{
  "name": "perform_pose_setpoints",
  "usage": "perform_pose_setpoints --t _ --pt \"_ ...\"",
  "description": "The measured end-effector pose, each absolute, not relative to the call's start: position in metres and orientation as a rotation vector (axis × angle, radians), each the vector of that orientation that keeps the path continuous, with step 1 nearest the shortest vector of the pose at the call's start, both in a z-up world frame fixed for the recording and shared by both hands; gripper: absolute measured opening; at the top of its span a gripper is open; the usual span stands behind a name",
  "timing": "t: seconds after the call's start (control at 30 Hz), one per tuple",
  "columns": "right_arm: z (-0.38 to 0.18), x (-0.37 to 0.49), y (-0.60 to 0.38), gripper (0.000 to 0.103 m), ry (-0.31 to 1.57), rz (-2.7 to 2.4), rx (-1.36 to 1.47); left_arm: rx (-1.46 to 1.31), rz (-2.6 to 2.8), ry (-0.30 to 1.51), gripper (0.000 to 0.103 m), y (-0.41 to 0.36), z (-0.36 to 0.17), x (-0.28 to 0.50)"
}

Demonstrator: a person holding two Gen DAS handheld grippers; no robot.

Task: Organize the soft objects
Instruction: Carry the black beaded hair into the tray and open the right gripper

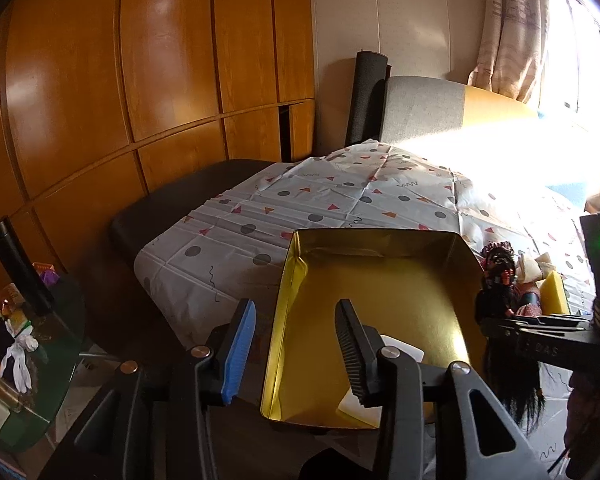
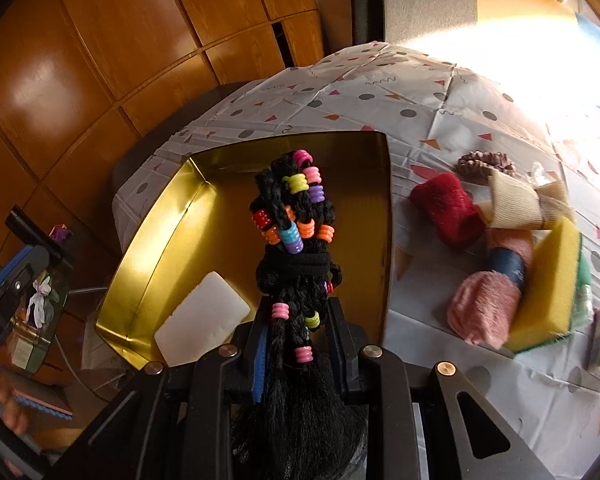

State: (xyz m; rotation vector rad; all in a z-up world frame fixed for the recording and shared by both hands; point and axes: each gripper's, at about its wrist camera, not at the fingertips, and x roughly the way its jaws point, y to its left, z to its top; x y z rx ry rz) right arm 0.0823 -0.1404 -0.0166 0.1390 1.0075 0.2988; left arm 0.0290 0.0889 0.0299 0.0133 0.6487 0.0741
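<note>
Two grippers are working over a gold tin (image 2: pixel 172 216) that is sitting on a patterned cloth (image 2: pixel 440 112). The right gripper (image 2: pixel 298 344) is pinching a black hairpiece (image 2: pixel 296 240) between its fingers, which are pressed against the braids just below a black band. The hairpiece is carrying many coloured beads, its braided top is hanging above the inside of the tin, and its loose hair is falling back over the gripper body. In the left wrist view the same hairpiece (image 1: pixel 498 276) is showing at the right edge of the tin (image 1: pixel 380 280), held by the right gripper (image 1: pixel 500 320). The left gripper (image 1: pixel 296 352) is hovering over the near left corner of the tin with its fingers spread wide and holding nothing; the blue pad is standing outside the left wall and the black finger is standing over the inside. One white block (image 2: pixel 202 316) is lying flat on the tin floor, in the near corner. On the cloth to the right of the tin, several soft things are lying close together: a red roll (image 2: pixel 448 208), a pink furry piece (image 2: pixel 484 308), a yellow sponge (image 2: pixel 548 284), a beige folded cloth (image 2: pixel 516 200) and a brown scrunchie (image 2: pixel 486 160). Strong sunlight is falling on the far part of the cloth.
</note>
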Motion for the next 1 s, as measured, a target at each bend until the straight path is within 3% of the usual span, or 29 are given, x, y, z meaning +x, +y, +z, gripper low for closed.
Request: perform_pose_setpoints --t 0.43,0.6,0.7,0.9,1.0 --pt "-0.057 0.182 -0.068 0.026 1.158 0.315 0.278 0.014 0.134 0.671 0.042 0.110 0.022 0.038" --pt "-0.066 0.192 -0.045 0.036 1.179 0.342 0.241 0.007 0.145 0.692 0.042 0.116 0.016 0.041" --pt "-0.062 0.184 -0.040 0.047 1.150 0.353 0.186 -0.002 0.152 0.703 0.042 0.118 0.012 0.042" --pt "-0.032 0.147 -0.040 0.048 0.996 0.314 0.008 -0.027 0.176 0.703 0.042 0.127 0.011 0.043" --pt "-0.012 0.125 -0.043 0.054 0.898 0.264 -0.082 -0.041 0.183 0.700 0.042 0.131 0.013 0.043"
